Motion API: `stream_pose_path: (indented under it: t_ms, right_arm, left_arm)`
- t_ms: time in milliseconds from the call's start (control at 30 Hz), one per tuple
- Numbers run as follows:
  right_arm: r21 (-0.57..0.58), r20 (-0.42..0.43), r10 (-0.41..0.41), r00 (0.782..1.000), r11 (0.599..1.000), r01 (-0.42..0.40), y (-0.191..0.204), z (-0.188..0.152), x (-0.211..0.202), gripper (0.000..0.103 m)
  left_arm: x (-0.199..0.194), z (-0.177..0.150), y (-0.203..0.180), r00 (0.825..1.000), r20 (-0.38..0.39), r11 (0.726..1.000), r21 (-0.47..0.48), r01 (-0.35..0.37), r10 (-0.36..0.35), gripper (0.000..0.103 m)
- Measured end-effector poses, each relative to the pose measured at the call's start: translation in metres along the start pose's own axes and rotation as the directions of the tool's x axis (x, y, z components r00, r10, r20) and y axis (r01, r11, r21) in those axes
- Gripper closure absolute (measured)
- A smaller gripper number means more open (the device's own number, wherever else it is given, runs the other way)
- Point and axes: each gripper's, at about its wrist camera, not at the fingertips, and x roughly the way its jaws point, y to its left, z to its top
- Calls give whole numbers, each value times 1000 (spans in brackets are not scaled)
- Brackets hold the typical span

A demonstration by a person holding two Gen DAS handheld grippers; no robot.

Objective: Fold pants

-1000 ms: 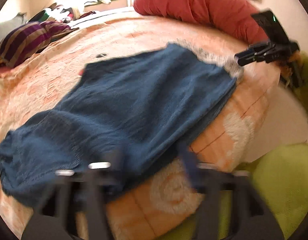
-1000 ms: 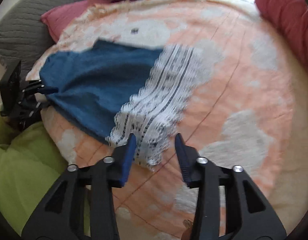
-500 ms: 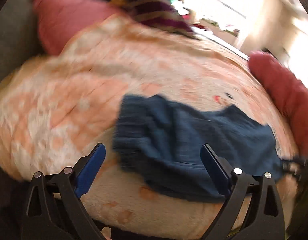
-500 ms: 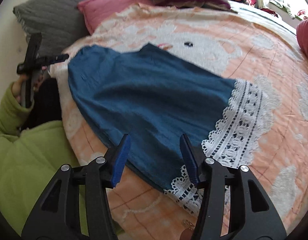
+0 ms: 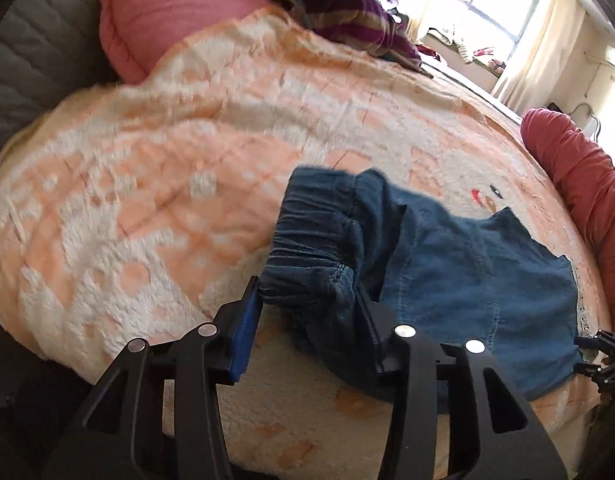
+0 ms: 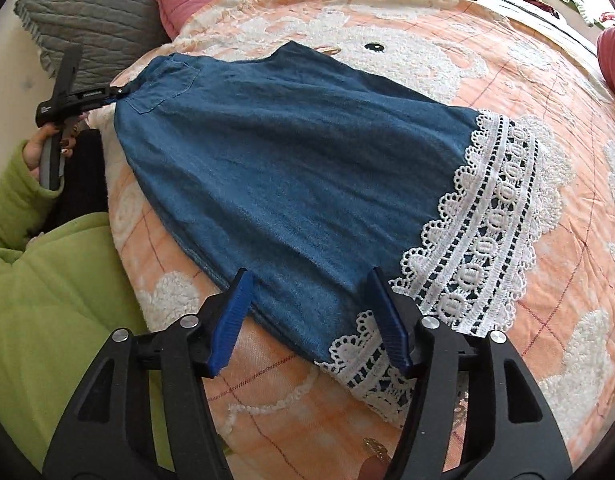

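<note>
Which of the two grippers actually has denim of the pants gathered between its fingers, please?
The left gripper: the elastic waistband of the pants is bunched between its fingers. The right gripper only straddles the flat hem edge beside the lace trim, fingers wide apart.

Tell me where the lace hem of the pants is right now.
In the right wrist view the lace hem lies flat on the orange blanket, at the right end of the pants, just ahead of the right hand-held gripper.
</note>
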Motion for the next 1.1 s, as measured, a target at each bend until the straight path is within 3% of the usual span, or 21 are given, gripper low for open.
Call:
stream_pose_path:
  t_ms: [133, 233, 300, 400, 467, 600, 700, 900, 1033, 1100]
  right_arm:
    - [-14, 11, -2, 1000, 1000, 3, 4, 1, -5, 48]
    - [-12, 83, 33, 996, 999, -32, 6, 5, -22, 48]
    - [-31, 115, 55, 992, 998, -52, 12, 11, -28, 48]
    - [-71, 101, 62, 993, 996, -55, 25, 21, -19, 48]
    - [-80, 87, 70, 994, 995, -64, 29, 26, -11, 48]
    - [-86, 54, 114, 992, 990, -109, 37, 23, 1, 50]
    - [-88, -4, 109, 994, 990, -109, 42, 15, 15, 50]
    - [-105, -3, 103, 995, 989, -103, 49, 13, 13, 48]
    - [-101, 88, 122, 989, 988, -114, 40, 22, -7, 48]
    - [-101, 126, 102, 987, 991, -90, 34, 30, -14, 48]
  left_arm:
    - [-19, 2, -2, 998, 60, 1000, -9, -7, 7, 50]
    - [-55, 7, -23, 984, 170, 997, 56, -52, 42, 42]
    - [-68, 8, -44, 980, 199, 993, 114, -38, 14, 42]
    - [-62, 4, -97, 985, 139, 965, 254, 63, -101, 42]
    - [-41, -9, -139, 987, 53, 924, 363, 120, -149, 42]
    - [-2, -35, -172, 987, -68, 882, 443, 159, -144, 42]
    - [19, -56, -173, 976, -175, 872, 449, 197, -130, 42]
    - [12, -55, -166, 961, -199, 871, 417, 260, -192, 41]
    - [-1, -22, -166, 969, -130, 878, 412, 244, -208, 31]
    - [0, -1, -172, 968, -118, 876, 411, 252, -223, 30]
